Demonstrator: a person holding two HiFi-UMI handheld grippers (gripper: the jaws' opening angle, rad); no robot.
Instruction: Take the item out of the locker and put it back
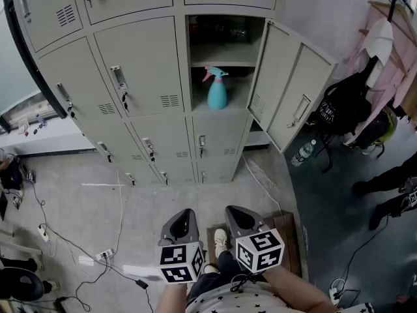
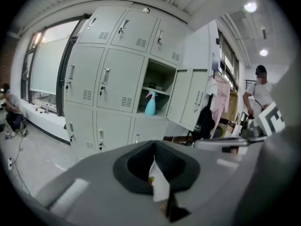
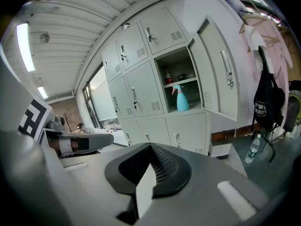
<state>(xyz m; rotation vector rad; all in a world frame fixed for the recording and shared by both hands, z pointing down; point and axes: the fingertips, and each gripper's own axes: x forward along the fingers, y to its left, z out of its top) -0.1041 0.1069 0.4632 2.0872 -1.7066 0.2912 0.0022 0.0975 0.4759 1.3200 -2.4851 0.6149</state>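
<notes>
A teal spray bottle with a pink trigger (image 1: 216, 88) stands upright on the lower shelf of the open locker compartment (image 1: 225, 60); it also shows as the bottle (image 2: 150, 103) in the left gripper view and the bottle (image 3: 181, 98) in the right gripper view. The locker door (image 1: 290, 90) hangs open to the right. Both grippers are held low, close to the person's body and far from the locker. My left gripper (image 1: 181, 223) is shut with nothing in it, and my right gripper (image 1: 238, 218) is shut and empty as well.
Closed grey locker doors (image 1: 143, 70) fill the bank to the left and below. A black bag (image 1: 342, 109) and pink clothes hang on a rack at right, with a water bottle (image 1: 302, 153) on the floor. Cables and a power strip (image 1: 104, 255) lie on the floor at left.
</notes>
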